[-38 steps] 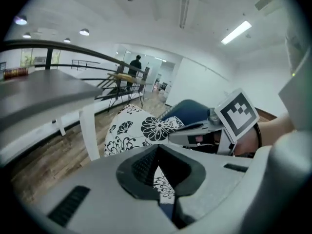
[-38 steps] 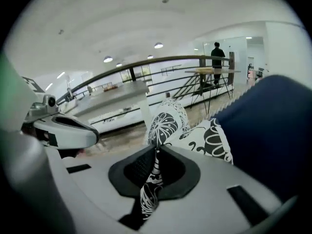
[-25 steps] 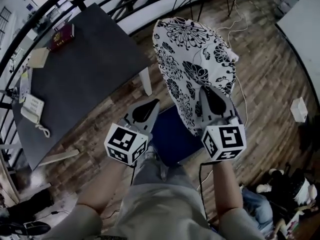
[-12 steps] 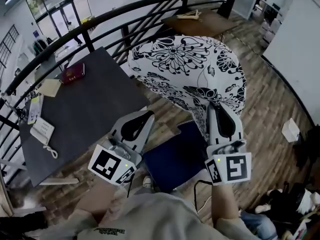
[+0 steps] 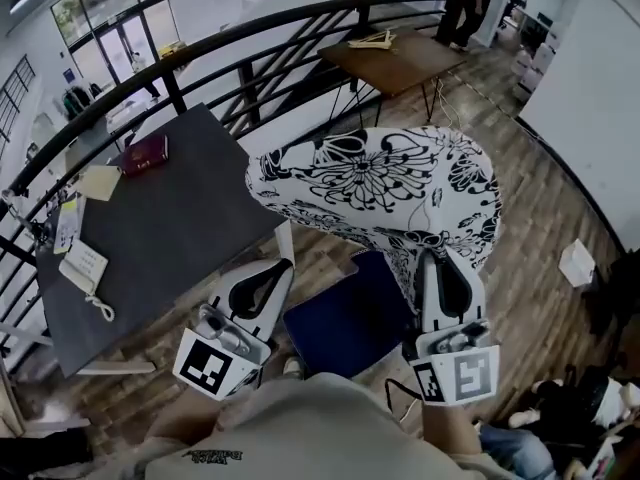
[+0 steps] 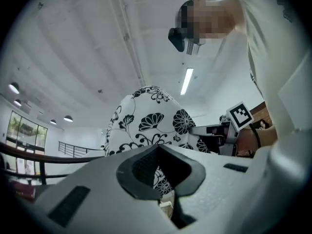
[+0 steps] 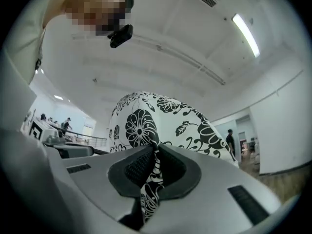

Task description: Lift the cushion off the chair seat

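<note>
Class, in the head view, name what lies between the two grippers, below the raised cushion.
The head view shows the chair's blue seat between the left gripper and the right gripper, below the cushion.

The cushion (image 5: 390,183) hangs above the chair seat (image 5: 345,320), table (image 5: 160,228) left.

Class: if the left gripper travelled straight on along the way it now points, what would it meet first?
The floral cushion: it rises directly beyond the closed jaws of the left gripper. How near it is, or whether they already touch it, is unclear.
</note>
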Demonstrator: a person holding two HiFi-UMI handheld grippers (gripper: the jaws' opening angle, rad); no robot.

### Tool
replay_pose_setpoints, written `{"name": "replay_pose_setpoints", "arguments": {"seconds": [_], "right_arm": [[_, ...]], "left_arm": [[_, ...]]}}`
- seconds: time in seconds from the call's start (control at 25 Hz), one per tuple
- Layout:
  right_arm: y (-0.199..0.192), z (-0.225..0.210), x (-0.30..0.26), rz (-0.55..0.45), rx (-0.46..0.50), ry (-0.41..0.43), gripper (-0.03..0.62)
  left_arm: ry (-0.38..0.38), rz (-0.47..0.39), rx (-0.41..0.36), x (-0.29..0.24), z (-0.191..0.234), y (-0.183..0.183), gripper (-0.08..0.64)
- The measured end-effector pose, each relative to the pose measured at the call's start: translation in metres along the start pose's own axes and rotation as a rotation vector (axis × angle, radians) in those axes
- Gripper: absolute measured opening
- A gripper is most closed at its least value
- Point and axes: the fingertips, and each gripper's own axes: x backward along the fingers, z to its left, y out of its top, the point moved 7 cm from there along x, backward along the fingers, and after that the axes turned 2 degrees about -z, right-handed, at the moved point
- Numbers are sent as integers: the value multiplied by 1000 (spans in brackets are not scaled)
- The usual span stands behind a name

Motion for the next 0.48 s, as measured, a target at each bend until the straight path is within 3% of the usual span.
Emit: {"name": "replay_pose_setpoints", "arguments": {"seconds": [0.16,0.32,0.48], "right_arm": [[0,-8,1,95,-76,30,19],[-12,-15,2,127,-82,65,18],[-19,-19,-2,146,-58,73,18]], "left_arm": [[53,51,-17,-9,-10,13,5],[45,92,-48,-22,-22,4,5],[45,93,-16,-30,-24,0,5]]}}
